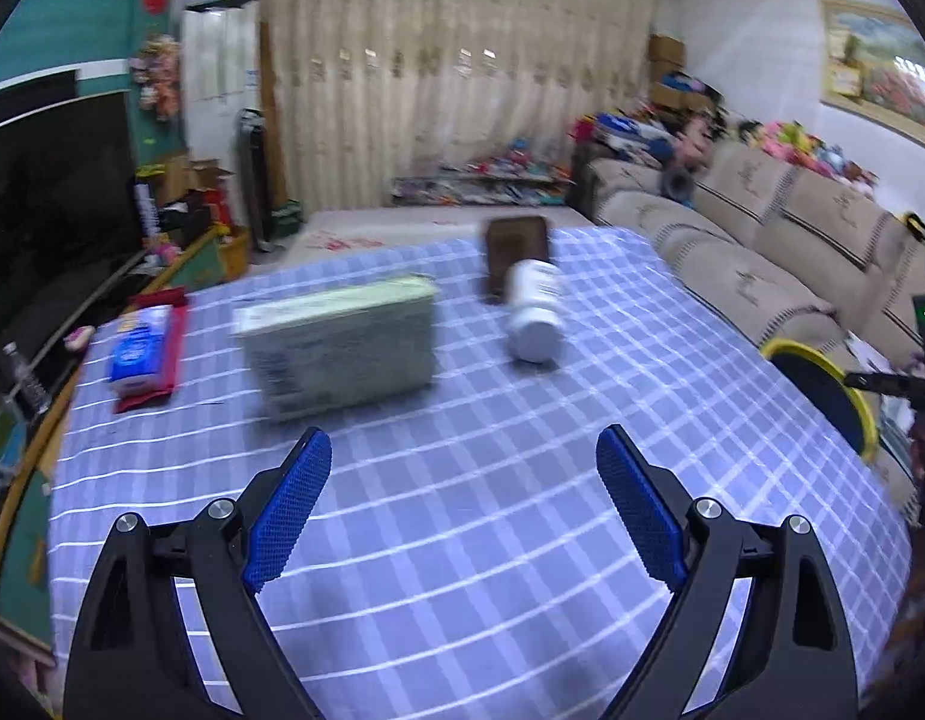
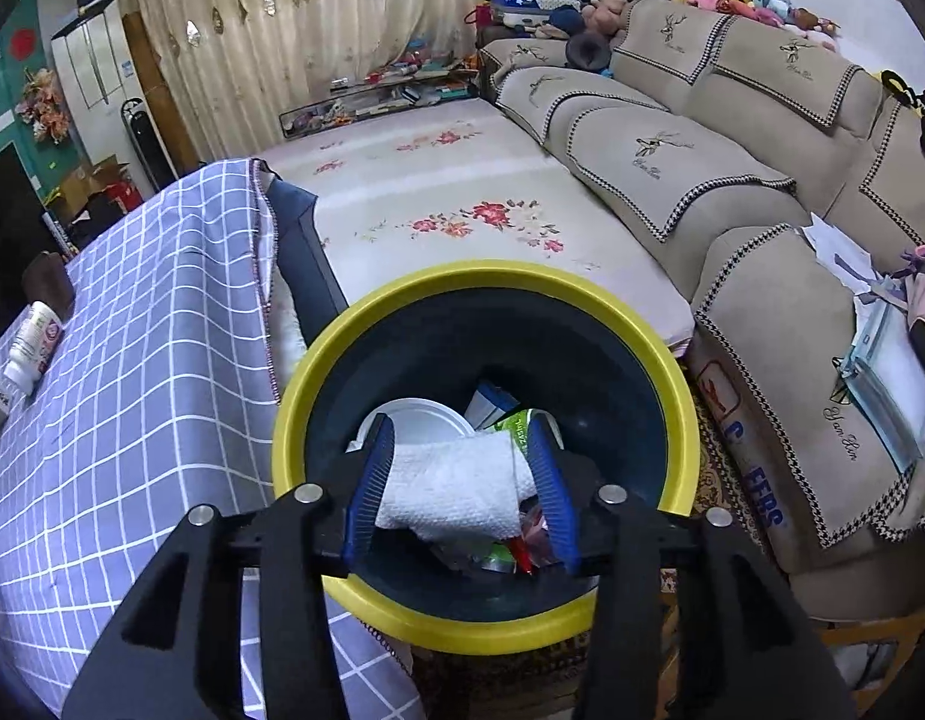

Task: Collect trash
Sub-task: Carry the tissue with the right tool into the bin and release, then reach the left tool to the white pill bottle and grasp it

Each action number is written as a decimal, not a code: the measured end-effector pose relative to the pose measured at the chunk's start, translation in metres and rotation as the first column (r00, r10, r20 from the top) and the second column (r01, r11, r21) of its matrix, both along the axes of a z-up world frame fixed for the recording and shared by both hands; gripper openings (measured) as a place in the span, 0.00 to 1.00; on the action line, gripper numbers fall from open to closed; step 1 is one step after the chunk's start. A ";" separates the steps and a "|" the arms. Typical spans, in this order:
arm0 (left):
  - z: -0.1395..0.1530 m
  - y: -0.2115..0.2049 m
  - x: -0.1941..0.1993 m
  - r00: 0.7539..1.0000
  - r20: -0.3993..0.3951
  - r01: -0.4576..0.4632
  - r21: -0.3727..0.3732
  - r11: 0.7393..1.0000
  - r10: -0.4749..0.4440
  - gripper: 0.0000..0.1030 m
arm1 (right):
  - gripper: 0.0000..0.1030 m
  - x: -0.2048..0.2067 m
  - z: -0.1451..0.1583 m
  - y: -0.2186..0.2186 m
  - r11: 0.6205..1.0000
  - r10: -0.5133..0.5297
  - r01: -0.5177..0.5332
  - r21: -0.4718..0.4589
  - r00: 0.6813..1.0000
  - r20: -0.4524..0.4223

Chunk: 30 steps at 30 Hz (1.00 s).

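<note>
White paper towel [image 2: 456, 489] sitting between the right claw's [image 2: 462, 450] blue pads over the yellow-rimmed bin [image 2: 672, 360], pads parted, grip apparently released; bin holding wrappers, writing too small to read; left claw [image 1: 462, 462] hanging wide open, empty, above the checked table [image 1: 462, 540]; white bottle [image 1: 534, 312] and box [image 1: 342, 342] lying there, labels blurred.

Tissue [image 2: 456, 489] (white) over bin [image 2: 318, 360]
</note>
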<state>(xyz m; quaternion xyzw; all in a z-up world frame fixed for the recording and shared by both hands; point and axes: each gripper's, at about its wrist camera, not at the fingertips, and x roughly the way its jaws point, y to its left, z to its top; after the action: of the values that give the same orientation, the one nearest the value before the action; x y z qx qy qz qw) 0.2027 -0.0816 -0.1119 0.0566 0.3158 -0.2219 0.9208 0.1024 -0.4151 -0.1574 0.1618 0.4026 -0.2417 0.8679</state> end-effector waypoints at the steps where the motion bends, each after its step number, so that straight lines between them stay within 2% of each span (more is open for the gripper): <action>1: -0.001 -0.012 0.001 0.999 -0.015 0.031 0.002 1.000 -0.031 0.86 | 0.46 -0.001 0.001 0.000 1.000 0.004 -0.004 0.003 1.000 0.005; 7: -0.001 -0.068 0.014 0.993 -0.028 0.118 0.058 0.991 -0.116 0.86 | 0.46 -0.004 0.003 0.006 0.999 0.034 -0.035 0.024 0.999 0.024; 13: 0.005 -0.104 0.055 0.987 -0.092 0.134 0.008 0.991 -0.133 0.86 | 0.46 -0.006 0.003 0.008 0.998 0.048 -0.050 0.038 0.998 0.038; 22: -0.007 -0.139 0.126 0.986 -0.154 0.072 0.047 0.996 -0.064 0.86 | 0.46 -0.006 0.004 0.005 0.996 0.063 -0.066 0.053 0.996 0.055; 30: -0.027 -0.151 0.160 0.980 -0.196 0.049 0.098 0.994 -0.029 0.86 | 0.47 -0.002 0.001 0.002 0.996 0.066 -0.070 0.063 0.996 0.052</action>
<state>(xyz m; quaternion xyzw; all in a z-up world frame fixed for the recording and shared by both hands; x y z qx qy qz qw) 0.3627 -0.2325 -0.1386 0.0881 0.4139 -0.2281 0.8769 0.1008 -0.4133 -0.1567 0.1818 0.3939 -0.1949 0.8797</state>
